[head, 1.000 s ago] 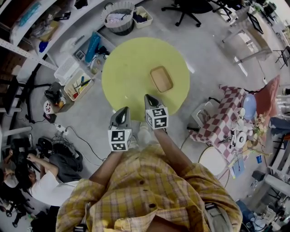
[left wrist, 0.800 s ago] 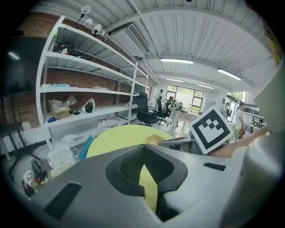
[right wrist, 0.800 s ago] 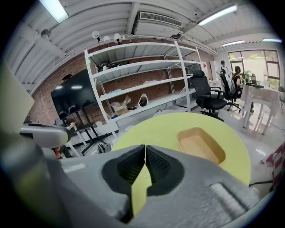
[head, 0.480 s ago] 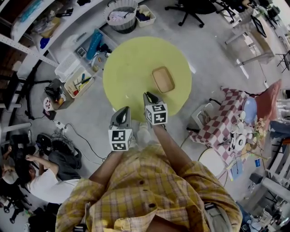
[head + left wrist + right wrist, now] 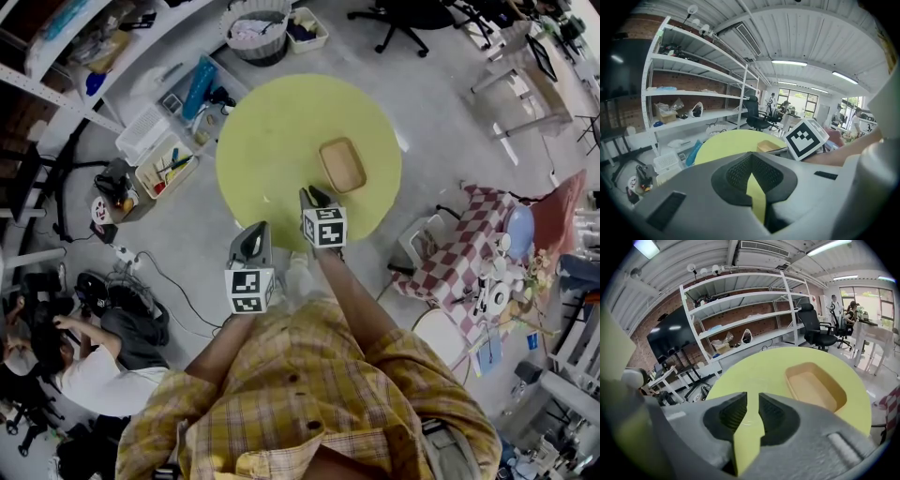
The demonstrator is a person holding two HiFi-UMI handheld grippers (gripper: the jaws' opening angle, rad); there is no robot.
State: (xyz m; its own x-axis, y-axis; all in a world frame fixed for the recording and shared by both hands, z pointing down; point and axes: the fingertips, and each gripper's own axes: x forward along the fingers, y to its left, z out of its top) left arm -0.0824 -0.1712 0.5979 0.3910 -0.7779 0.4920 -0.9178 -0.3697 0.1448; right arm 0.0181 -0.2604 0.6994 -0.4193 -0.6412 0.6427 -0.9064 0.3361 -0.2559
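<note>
Smooth, matt worktop (image 5: 272, 131); on it a matt, plastic-looking tray (image 5: 342, 165). Left gripper (image 5: 751, 157) and right gripper (image 5: 752, 397): matt grey plastic, ribbed black pads (image 5: 733, 413).

**An industrial workshop-lab with an office corner**

The room was an open workspace, part lab and part office. White metal shelving (image 5: 693, 95) ran along a brick wall (image 5: 740, 309) on the far left, loaded with boxes and bags. Below it, plastic crates of tools and cables (image 5: 161, 169) sat on a bare concrete floor (image 5: 431, 122). A round yellow table (image 5: 281, 141) stood in the middle. Black office chairs (image 5: 403, 17), white desks (image 5: 874, 336) and tall windows (image 5: 862, 295) filled the far right. Strip lights (image 5: 787, 62) and an air unit (image 5: 761, 246) hung from a ribbed ceiling, and a dark screen (image 5: 670, 341) stood on a stand at the left.
</note>
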